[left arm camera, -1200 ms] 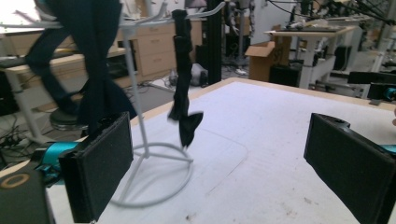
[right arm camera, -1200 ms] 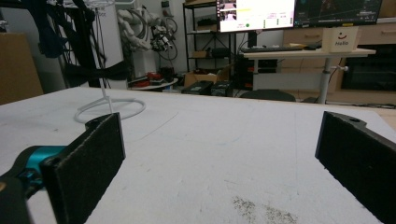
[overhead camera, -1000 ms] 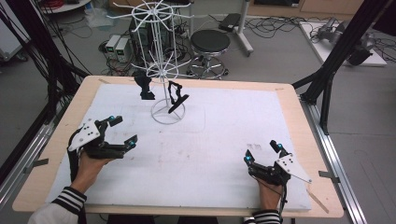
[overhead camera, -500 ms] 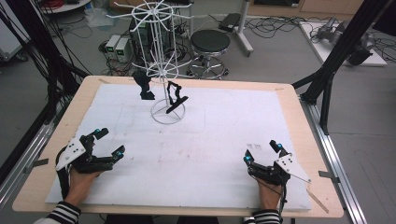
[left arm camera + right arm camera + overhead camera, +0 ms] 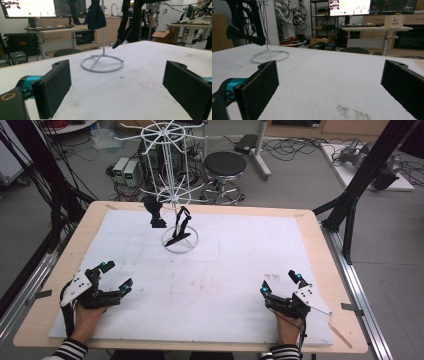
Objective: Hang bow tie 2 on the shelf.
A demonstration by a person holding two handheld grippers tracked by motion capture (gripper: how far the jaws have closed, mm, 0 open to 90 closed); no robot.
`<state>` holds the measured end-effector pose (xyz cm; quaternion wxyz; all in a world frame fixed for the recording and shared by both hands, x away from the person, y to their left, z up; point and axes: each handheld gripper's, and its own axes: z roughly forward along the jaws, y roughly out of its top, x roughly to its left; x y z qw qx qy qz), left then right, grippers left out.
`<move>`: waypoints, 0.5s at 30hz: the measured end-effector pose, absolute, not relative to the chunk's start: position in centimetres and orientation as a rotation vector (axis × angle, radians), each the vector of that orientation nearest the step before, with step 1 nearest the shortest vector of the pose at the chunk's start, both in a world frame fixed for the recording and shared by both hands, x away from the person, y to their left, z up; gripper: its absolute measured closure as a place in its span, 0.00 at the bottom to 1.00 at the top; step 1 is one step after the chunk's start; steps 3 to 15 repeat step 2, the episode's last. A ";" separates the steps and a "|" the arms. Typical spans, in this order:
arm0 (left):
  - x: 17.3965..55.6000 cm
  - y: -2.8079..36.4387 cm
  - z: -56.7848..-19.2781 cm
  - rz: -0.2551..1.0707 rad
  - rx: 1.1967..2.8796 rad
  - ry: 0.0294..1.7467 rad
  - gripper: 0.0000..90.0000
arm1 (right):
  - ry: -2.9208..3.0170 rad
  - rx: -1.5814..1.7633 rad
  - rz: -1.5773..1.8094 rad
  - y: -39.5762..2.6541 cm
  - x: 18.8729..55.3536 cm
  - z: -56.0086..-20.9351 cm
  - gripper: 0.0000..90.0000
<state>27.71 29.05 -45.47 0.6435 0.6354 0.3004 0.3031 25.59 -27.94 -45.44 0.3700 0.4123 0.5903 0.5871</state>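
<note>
— At the near edge of the white foam-covered table [image 5: 240, 285], how are the two claws being held?

— The left gripper [image 5: 114, 276] is being rested at the near left corner with its jaws spread wide and nothing between them; the right gripper [image 5: 280, 281] is being kept at the near right, likewise wide open and empty. Both sets of black pads are being pointed forward across the board.

— And where is the work being aimed?

— Farther back, at the white wire rotating display stand [image 5: 176, 180], whose ring base [image 5: 102, 63] is being seen ahead of the left jaws and slightly to their left. Two things are being carried on its hooks: a black fabric pouch [image 5: 154, 213] on the left side and a black strap [image 5: 181, 226] drooping toward the ring.

— Which hand is better placed?

— The left one, it is judged: the stand is being approached more directly from that corner, while from the right gripper it lies well off to the left. The strap's long axis is being held near vertical, so a level, side-on closing is likely called for.
</note>
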 end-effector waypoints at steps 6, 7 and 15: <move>27.7 29.1 -45.5 0.694 1.447 0.693 0.10 | 1.515 1.058 1.506 -27.9 25.6 -45.4 0.01; 27.7 29.1 -45.5 0.694 1.447 0.693 0.10 | 1.515 1.058 1.506 -27.9 25.6 -45.4 0.01; 27.7 29.1 -45.5 0.694 1.447 0.693 0.10 | 1.515 1.058 1.506 -27.9 25.6 -45.4 0.01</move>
